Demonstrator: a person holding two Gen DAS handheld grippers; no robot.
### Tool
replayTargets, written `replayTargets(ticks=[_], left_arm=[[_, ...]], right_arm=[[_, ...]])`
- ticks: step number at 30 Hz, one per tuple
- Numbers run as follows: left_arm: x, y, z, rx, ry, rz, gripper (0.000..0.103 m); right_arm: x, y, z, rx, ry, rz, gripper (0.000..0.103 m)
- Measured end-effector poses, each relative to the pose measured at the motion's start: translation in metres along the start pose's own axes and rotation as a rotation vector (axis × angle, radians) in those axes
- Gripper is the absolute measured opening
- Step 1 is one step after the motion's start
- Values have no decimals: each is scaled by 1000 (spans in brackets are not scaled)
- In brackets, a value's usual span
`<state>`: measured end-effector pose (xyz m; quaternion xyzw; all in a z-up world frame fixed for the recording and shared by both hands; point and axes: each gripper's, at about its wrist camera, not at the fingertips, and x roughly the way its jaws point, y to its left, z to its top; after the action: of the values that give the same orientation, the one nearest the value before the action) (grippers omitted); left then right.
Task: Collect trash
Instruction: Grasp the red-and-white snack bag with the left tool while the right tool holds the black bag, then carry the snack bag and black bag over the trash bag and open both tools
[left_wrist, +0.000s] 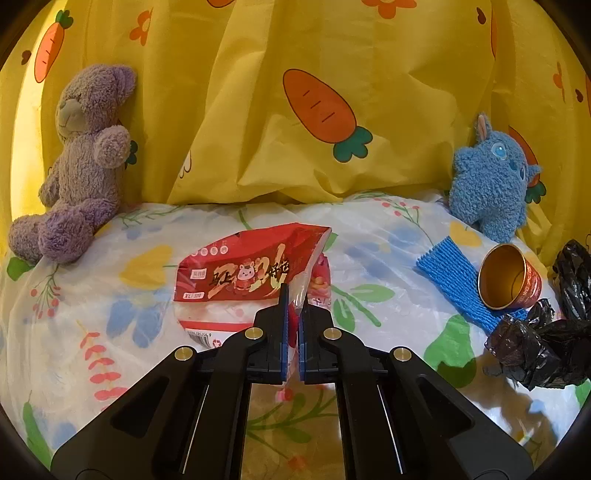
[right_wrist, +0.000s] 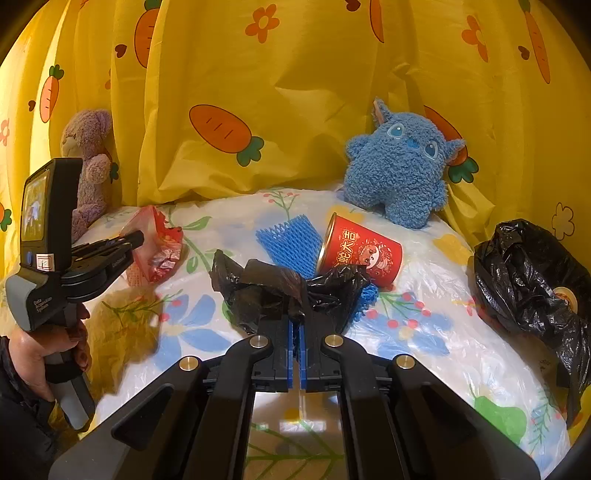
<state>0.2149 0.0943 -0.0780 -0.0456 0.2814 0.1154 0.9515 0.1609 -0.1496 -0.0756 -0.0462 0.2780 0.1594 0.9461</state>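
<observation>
left gripper (left_wrist: 293, 301) jaws pinch the red wrapper (left_wrist: 243, 275) over the table; right gripper (right_wrist: 297, 314) jaws pinch the black bag (right_wrist: 280, 291) edge. hold the bag mouth wide, carry wrapper over, release once inside.

Wrapper (left_wrist: 247, 277) lies centre on the table cover (left_wrist: 110, 295), nipped by the left gripper (left_wrist: 293, 306). Right of it: foam net (left_wrist: 458, 280), with cup (left_wrist: 508, 277) tipped on it. Bag (right_wrist: 288, 291), in front, is pinched in the right gripper (right_wrist: 297, 325). Bear (left_wrist: 81, 162) sits rear left, plush (left_wrist: 487, 181) rear right.
</observation>
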Motion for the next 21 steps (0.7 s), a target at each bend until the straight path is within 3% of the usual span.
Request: replayTargets(ticks=[10,21], left_arm=[[-70,-6,7,-3,-104,-70,2],[-117,-80,29,78,-196,-281,2]], right_arm=[[-25,-12,-2,24,-33,-25,2],[-62,-51,5,86,-110,-129,2]])
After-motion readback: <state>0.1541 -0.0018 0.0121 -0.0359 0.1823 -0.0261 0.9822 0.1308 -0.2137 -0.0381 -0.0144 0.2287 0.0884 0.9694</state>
